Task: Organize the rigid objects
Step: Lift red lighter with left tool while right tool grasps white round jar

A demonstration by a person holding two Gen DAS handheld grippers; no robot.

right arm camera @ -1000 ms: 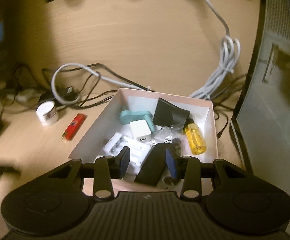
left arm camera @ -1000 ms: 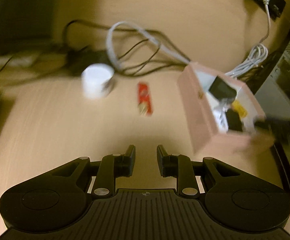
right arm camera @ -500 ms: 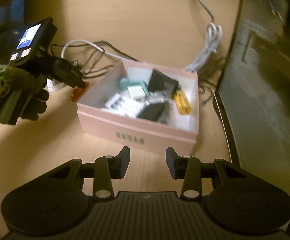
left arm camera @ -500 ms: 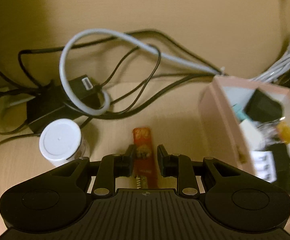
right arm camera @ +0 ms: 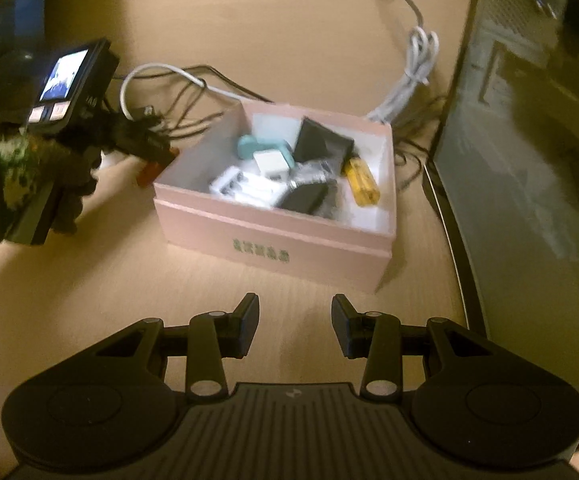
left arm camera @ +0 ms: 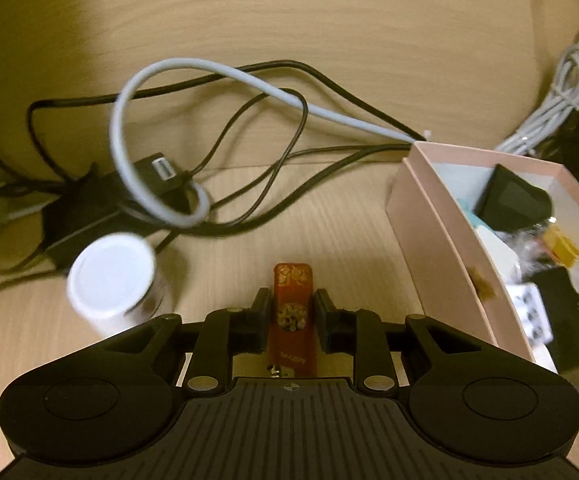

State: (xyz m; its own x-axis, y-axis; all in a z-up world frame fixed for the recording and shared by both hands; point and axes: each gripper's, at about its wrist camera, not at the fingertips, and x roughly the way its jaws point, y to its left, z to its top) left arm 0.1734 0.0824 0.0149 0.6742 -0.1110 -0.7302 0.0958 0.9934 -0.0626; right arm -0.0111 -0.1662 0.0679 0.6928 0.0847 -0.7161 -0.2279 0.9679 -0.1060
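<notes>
A red lighter (left arm camera: 292, 312) lies on the wooden desk between the fingers of my left gripper (left arm camera: 292, 310), whose jaws stand close on both its sides; it also shows in the right wrist view (right arm camera: 148, 172). A pink box (left arm camera: 441, 248) stands to its right, holding several small items: a black case, a white charger, a yellow bottle. In the right wrist view the box (right arm camera: 273, 236) sits ahead of my right gripper (right arm camera: 294, 322), which is open and empty above the desk. The left gripper (right arm camera: 157, 150) shows there at the box's left.
A white round jar (left arm camera: 111, 280) stands left of the lighter. Tangled black and grey cables (left arm camera: 209, 128) and a black adapter (left arm camera: 89, 212) lie behind. A bundled white cable (right arm camera: 415, 68) lies behind the box. A dark computer case (right arm camera: 529, 140) stands at the right.
My left gripper moved forward and down over the red lighter, which now sits deeper between its fingers. My right gripper pulled back out of the box and stays open.
</notes>
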